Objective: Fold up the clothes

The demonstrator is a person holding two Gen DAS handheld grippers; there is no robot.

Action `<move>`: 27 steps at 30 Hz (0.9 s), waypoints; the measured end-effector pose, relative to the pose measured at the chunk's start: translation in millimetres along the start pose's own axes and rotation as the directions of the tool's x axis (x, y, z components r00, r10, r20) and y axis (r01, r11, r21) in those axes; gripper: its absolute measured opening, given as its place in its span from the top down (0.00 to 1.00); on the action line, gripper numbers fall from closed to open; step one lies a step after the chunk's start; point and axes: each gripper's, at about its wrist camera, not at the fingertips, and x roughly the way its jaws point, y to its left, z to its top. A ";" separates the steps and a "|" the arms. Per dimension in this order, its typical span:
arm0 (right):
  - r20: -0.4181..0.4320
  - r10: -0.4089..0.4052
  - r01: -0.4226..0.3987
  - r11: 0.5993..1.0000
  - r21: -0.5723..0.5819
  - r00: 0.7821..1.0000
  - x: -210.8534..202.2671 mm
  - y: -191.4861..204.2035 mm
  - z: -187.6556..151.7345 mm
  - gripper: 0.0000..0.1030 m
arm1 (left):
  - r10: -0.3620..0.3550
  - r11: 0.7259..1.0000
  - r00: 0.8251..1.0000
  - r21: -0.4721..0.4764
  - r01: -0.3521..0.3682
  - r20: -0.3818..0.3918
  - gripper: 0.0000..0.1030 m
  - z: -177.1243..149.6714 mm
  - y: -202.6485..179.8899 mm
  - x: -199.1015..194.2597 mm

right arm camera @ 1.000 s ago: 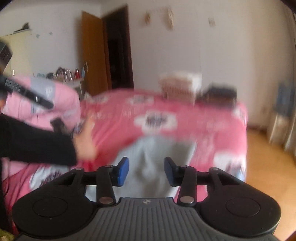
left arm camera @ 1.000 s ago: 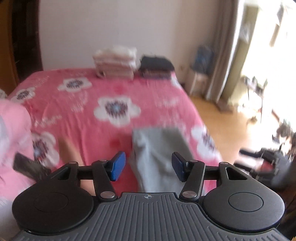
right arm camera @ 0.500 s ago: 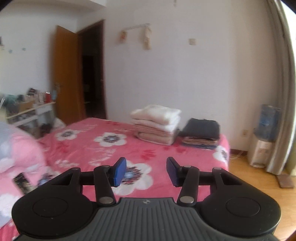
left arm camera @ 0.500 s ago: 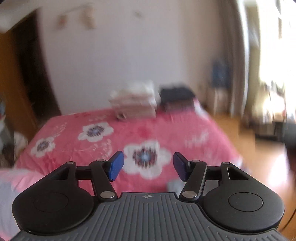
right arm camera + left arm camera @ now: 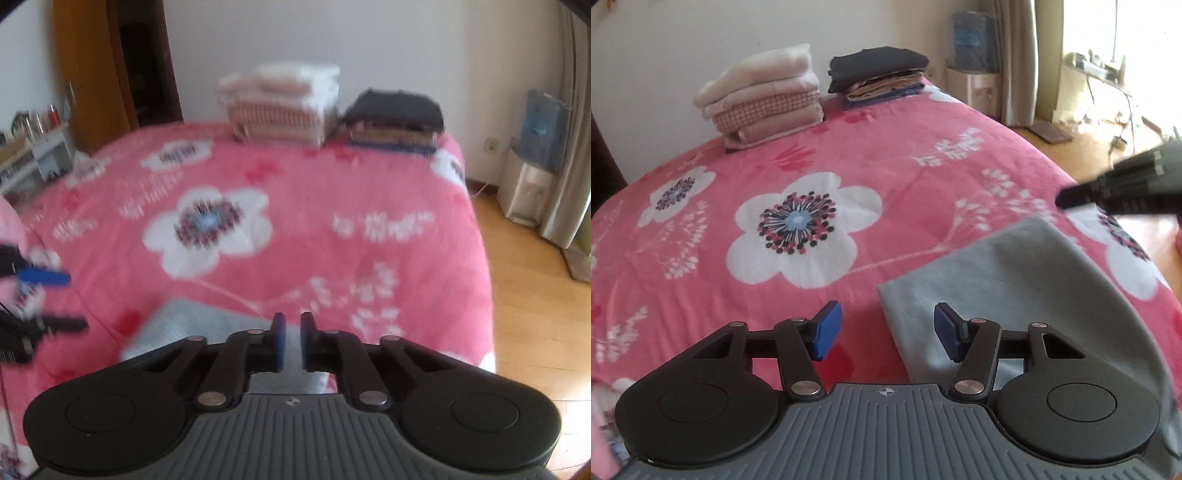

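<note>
A grey folded garment (image 5: 1015, 288) lies on the near right part of the pink flowered bed (image 5: 886, 177). My left gripper (image 5: 888, 332) hangs just above the garment's left corner. Its blue pads stand apart and are closing, the cloth's left edge runs under the gap, and nothing is pinched. The right gripper (image 5: 1108, 192) shows as a dark blur beyond the garment's far right corner. In the right wrist view the right gripper (image 5: 291, 341) is shut, with nothing seen between its pads, above the garment (image 5: 192, 325). The left gripper (image 5: 55, 301) shows at the left edge.
A pale stack of folded clothes (image 5: 764, 92) and a dark stack (image 5: 879, 74) stand at the far end of the bed by the wall. A water dispenser (image 5: 532, 173) and wooden floor (image 5: 535, 295) lie right of the bed. A brown door (image 5: 96, 74) stands far left.
Both grippers swung up toward the wall and came back down over the bed. The right gripper went from open to shut. The hand and dark sleeve seen a second ago are gone.
</note>
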 end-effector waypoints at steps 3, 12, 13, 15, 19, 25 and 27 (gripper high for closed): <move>0.016 0.048 -0.047 0.998 -0.037 0.999 26.8 3.7 -5.2 0.95 | -0.032 0.999 0.999 -0.025 0.032 0.030 0.52 6.3 5.8 18.6; -0.030 0.066 -0.065 0.998 0.020 0.997 103.9 -37.9 -46.3 1.00 | -0.097 0.995 0.993 -0.013 0.097 -0.074 0.58 -15.4 9.1 98.1; -0.009 0.083 -0.083 0.996 0.030 0.996 103.9 -41.3 -49.7 1.00 | -0.118 0.993 0.990 -0.025 0.116 -0.071 0.57 -16.0 14.1 97.0; -0.003 0.088 -0.088 0.996 -0.002 0.996 99.8 -39.8 -48.4 1.00 | -0.155 0.988 0.986 -0.039 0.152 -0.069 0.56 -16.2 23.4 95.0; 0.027 0.113 -0.113 0.994 -0.004 0.993 80.4 -42.0 -38.9 1.00 | -0.219 0.974 0.971 -0.073 0.212 -0.095 0.53 -13.8 41.6 96.2; -0.022 0.123 -0.122 0.992 0.030 0.992 93.3 -50.4 -54.9 1.00 | -0.275 0.956 0.954 -0.145 0.257 -0.118 0.46 -14.4 54.2 108.6; -0.021 0.125 -0.123 0.991 0.060 0.992 92.7 -53.2 -50.0 1.00 | -0.279 0.954 0.951 -0.154 0.258 -0.131 0.45 -11.4 56.4 107.9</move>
